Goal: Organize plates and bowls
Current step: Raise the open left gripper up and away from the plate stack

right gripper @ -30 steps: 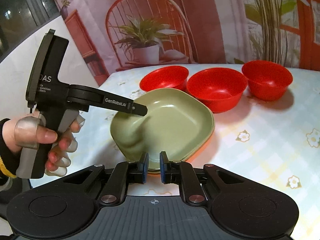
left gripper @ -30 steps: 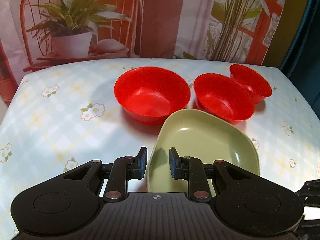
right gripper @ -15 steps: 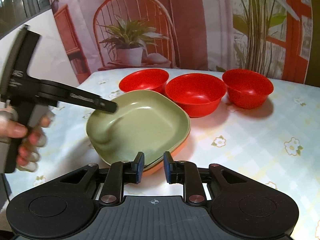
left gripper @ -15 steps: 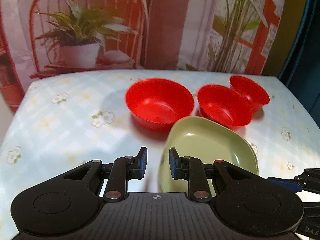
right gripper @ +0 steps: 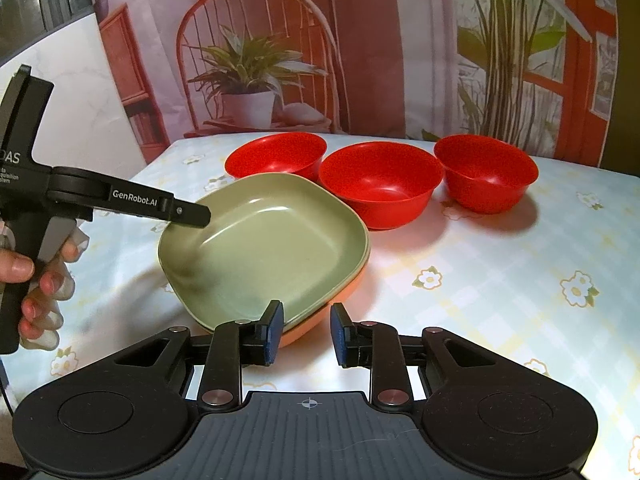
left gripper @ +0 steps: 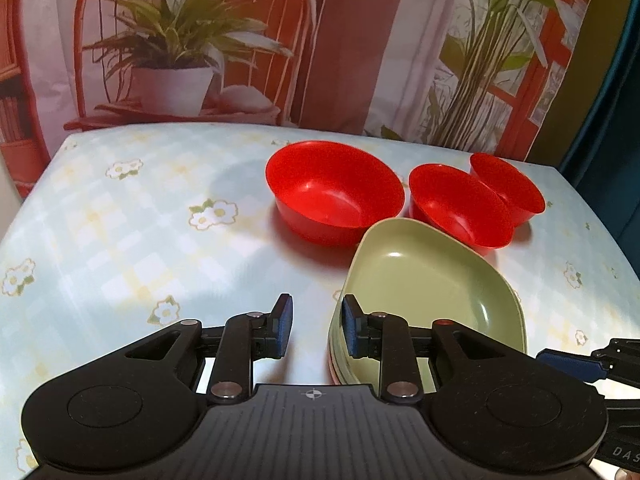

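Nearest in the right wrist view, the right gripper [right gripper: 306, 332] has its fingers parted to a moderate gap with nothing between them; its left pad sits just at the near edge of the plate stack. That stack is a green plate [right gripper: 264, 248] nested on an orange plate [right gripper: 316, 320], resting on the flowered desk [right gripper: 500, 280]. A thin edge between the 2 hints at another plate, but I cannot tell for sure.

The left gripper [left gripper: 316, 326] is also empty, fingers moderately apart. In its own view the right pad overlaps the stack's left corner; whether it touches cannot be told. From the right wrist view its finger [right gripper: 188, 212] reaches over the stack's left rim.

Beyond the stack stand 3 red bowls in a row, each upright and separate: the left bowl [right gripper: 276, 156] just behind the stack's far-left corner, the middle bowl [right gripper: 380, 180] just beyond its far-right corner, the right bowl [right gripper: 486, 170] farthest to the right.

Judging from this, the plates look gathered and the bowls are the step in hand. The next move likely calls for advancing 1 gripper past the stack, pinching a bowl's rim wall, lifting it clear and lowering it squarely into a neighbour.
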`<state>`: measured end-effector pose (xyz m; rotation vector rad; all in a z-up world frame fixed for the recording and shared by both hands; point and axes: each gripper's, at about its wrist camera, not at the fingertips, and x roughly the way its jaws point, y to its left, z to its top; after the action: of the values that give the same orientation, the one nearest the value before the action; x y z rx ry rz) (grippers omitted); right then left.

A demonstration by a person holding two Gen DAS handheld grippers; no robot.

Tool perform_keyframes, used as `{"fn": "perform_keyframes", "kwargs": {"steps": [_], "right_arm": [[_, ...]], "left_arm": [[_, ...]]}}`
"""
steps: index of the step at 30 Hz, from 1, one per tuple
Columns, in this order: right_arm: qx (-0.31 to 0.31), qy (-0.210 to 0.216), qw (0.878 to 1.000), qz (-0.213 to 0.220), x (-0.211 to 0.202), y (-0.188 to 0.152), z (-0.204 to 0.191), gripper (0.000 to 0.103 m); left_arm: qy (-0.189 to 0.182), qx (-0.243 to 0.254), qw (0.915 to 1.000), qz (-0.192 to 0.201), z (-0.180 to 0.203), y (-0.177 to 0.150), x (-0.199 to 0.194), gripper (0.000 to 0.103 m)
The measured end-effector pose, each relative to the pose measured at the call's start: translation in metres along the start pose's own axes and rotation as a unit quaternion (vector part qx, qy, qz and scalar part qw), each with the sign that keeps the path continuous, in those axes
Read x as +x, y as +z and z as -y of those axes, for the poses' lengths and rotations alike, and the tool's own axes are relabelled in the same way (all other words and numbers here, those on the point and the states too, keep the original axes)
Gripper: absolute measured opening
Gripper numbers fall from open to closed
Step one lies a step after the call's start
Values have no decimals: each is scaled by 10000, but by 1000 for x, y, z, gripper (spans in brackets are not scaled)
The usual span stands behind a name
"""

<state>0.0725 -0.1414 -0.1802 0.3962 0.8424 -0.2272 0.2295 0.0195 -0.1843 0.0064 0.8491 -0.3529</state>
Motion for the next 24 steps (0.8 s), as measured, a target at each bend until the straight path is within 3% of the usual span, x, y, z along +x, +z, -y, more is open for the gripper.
{"fn": "perform_keyframes", "kwargs": {"steps": [11, 15, 18, 24], "right_arm": [[83, 16, 9999, 91, -7, 0, 5, 24], [181, 79, 9993, 326, -16, 4, 14, 25], [156, -14, 9988, 466, -23, 11, 20, 26], [120, -134, 9967, 786, -43, 38, 37, 28]], "left_arm": [[248, 213, 9995, 30, 15, -2, -5, 29], [266, 121, 9993, 215, 18, 3, -20, 29], [71, 14, 9993, 354, 18, 12, -35, 30], [32, 269, 9966, 773, 31, 37, -69, 30]]}}
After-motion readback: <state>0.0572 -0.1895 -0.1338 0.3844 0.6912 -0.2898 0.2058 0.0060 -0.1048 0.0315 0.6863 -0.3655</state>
